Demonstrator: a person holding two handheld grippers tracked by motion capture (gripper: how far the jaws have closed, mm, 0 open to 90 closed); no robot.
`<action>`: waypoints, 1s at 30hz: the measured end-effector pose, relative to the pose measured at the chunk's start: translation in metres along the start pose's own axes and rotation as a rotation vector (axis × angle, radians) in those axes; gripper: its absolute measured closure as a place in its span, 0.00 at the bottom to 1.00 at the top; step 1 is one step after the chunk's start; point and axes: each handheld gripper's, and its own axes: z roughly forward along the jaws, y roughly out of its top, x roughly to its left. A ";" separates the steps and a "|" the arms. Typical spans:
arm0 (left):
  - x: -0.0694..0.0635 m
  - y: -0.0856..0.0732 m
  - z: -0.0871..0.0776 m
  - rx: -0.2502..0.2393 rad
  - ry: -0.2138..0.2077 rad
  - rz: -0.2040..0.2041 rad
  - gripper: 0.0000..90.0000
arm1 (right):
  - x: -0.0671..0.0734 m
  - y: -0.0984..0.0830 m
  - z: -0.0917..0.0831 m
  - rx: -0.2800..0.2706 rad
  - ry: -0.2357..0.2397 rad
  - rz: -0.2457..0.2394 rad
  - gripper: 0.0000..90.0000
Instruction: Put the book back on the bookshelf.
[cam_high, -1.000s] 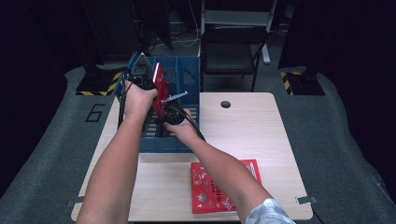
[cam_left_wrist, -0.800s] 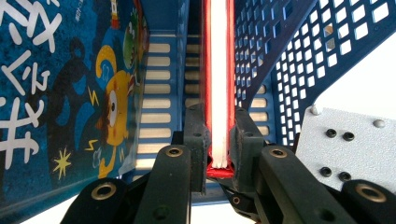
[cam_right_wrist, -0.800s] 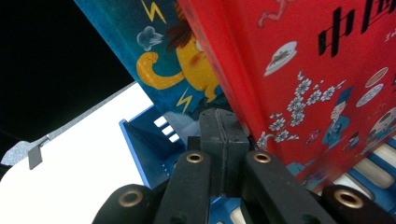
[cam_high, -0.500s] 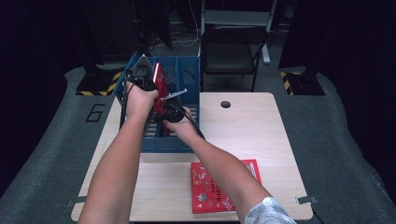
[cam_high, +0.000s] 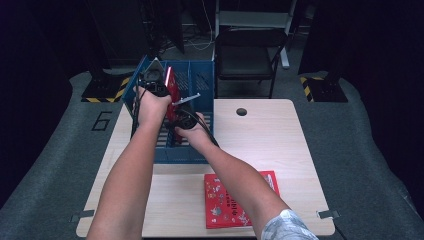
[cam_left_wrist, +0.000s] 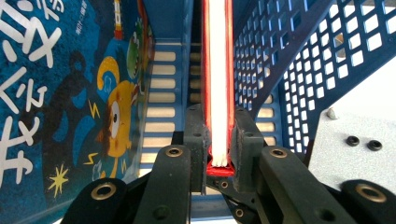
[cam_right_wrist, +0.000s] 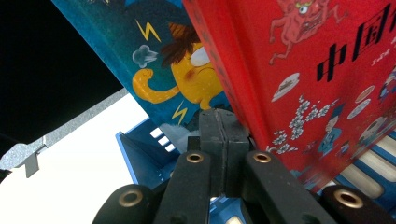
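Observation:
A red book (cam_high: 170, 90) stands upright in a blue slotted rack (cam_high: 202, 80) at the table's back left. My left gripper (cam_high: 155, 85) holds it from above. In the left gripper view my left gripper (cam_left_wrist: 218, 140) is shut on the red book's (cam_left_wrist: 218, 70) page edge, and a blue picture book (cam_left_wrist: 70, 93) stands one slot to the left. My right gripper (cam_high: 185, 119) sits lower, against the red book's near side. In the right gripper view my right gripper (cam_right_wrist: 223, 135) is shut with nothing between the pads, just below the red cover (cam_right_wrist: 317, 70) and the blue book (cam_right_wrist: 163, 60).
Another red book (cam_high: 225, 202) lies flat near the table's front edge, partly under the right forearm. The perforated rack wall (cam_left_wrist: 280, 60) runs close beside the held book. A round hole (cam_high: 241, 111) marks the tabletop; a dark chair (cam_high: 245, 60) stands behind the table.

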 end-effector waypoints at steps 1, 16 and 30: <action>0.000 0.000 0.000 -0.001 0.002 0.005 0.88 | 0.001 0.000 0.000 0.000 -0.007 0.009 1.00; 0.006 0.000 -0.001 -0.003 -0.013 0.005 0.88 | 0.002 0.001 0.005 -0.011 0.003 0.027 1.00; 0.008 0.000 0.000 -0.029 -0.022 0.042 0.83 | 0.002 0.000 0.002 -0.025 -0.013 0.012 1.00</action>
